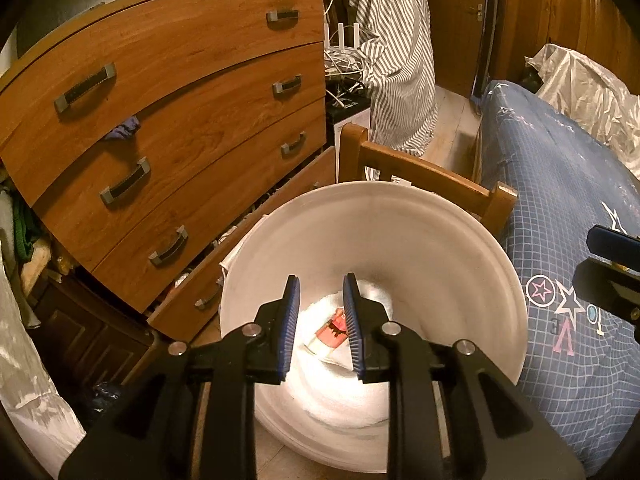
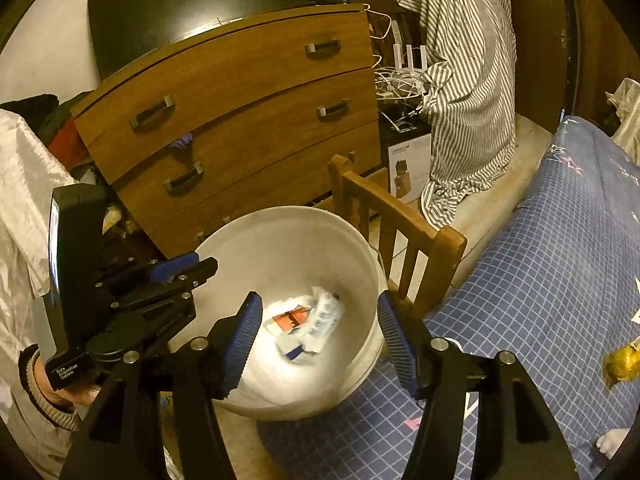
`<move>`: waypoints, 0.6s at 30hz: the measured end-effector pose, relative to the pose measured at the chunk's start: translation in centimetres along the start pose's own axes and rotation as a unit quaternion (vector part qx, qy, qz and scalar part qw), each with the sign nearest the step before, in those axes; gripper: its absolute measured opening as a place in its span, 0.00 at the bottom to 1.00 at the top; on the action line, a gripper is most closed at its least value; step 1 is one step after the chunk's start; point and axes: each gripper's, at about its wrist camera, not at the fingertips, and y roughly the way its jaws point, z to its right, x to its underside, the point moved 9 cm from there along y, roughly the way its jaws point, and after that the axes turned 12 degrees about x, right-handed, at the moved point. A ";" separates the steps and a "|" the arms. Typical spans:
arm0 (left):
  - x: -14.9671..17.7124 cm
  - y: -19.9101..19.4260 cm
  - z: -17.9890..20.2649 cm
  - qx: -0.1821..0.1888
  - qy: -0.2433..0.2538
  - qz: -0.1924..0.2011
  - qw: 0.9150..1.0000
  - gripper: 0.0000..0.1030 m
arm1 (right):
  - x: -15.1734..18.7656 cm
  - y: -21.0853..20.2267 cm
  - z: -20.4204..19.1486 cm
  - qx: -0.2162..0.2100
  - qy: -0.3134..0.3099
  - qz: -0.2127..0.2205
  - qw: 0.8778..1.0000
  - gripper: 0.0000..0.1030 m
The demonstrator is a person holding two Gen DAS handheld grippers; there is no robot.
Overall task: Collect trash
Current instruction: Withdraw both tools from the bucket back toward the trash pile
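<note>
A white bucket [image 1: 420, 248] stands on the floor between a wooden dresser and a blue table. Trash lies at its bottom: a red-and-white wrapper [image 1: 332, 330] and white packets [image 2: 324, 316]. My left gripper [image 1: 322, 328] hovers over the bucket mouth, jaws a little apart and empty. It also shows at the left of the right wrist view [image 2: 176, 268]. My right gripper [image 2: 320, 344] is wide open and empty above the bucket's near rim [image 2: 368, 248]. A gold wrapper [image 2: 622, 362] lies on the table at the right edge.
A wooden dresser [image 1: 180, 120] with curved drawers stands behind the bucket, its bottom drawer pulled out. A wooden chair back [image 2: 400, 220] is right of the bucket. The table's blue checked cloth [image 2: 540, 280] fills the right. A striped cloth [image 2: 468, 80] hangs at the back.
</note>
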 end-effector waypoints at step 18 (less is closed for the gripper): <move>2.2 -4.7 8.4 0.024 -0.007 0.094 0.995 0.45 | 5.4 -10.0 9.2 0.138 0.043 0.164 0.976 0.60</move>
